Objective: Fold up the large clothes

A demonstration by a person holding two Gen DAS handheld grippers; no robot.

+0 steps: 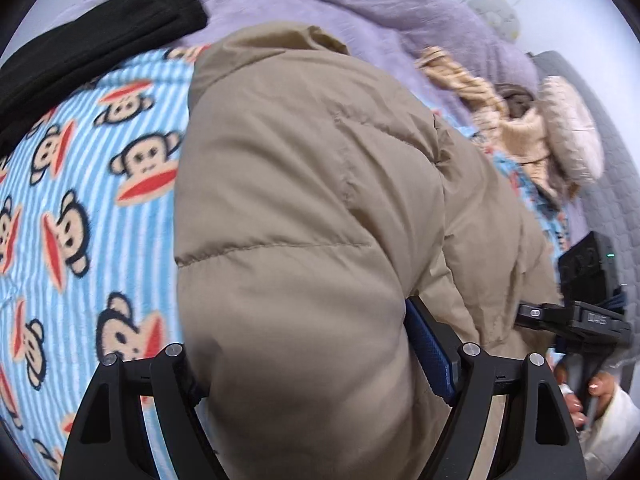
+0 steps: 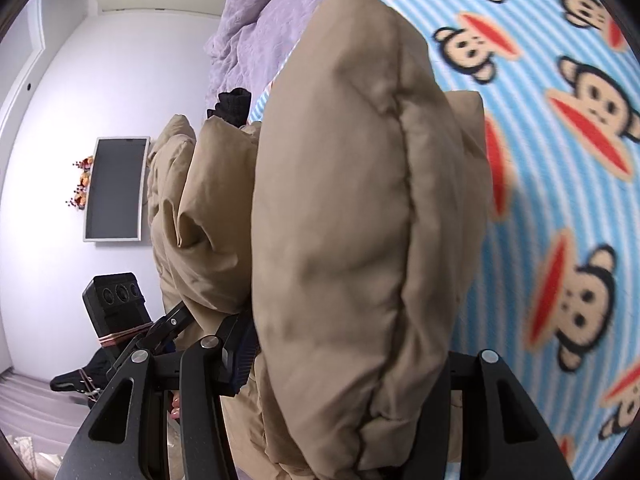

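A tan puffer jacket point(image 1: 304, 208) lies over a blue striped monkey-print blanket point(image 1: 80, 184) on the bed. My left gripper point(image 1: 312, 376) is shut on a thick fold of the jacket, which bulges between its jaws and hides the fingertips. My right gripper point(image 2: 340, 364) is likewise shut on a padded fold of the same jacket point(image 2: 352, 220), lifted above the blanket point(image 2: 560, 160). The right gripper also shows in the left wrist view point(image 1: 576, 320), close at the right. The left gripper shows in the right wrist view point(image 2: 160, 332), at the lower left.
A black garment point(image 1: 92, 36) lies at the blanket's far left corner. A lilac duvet point(image 1: 360, 12) is heaped behind. Beige clothes point(image 1: 516, 128) and a pink pillow point(image 1: 572, 128) lie at the right. A wall screen point(image 2: 116, 188) hangs beyond the bed.
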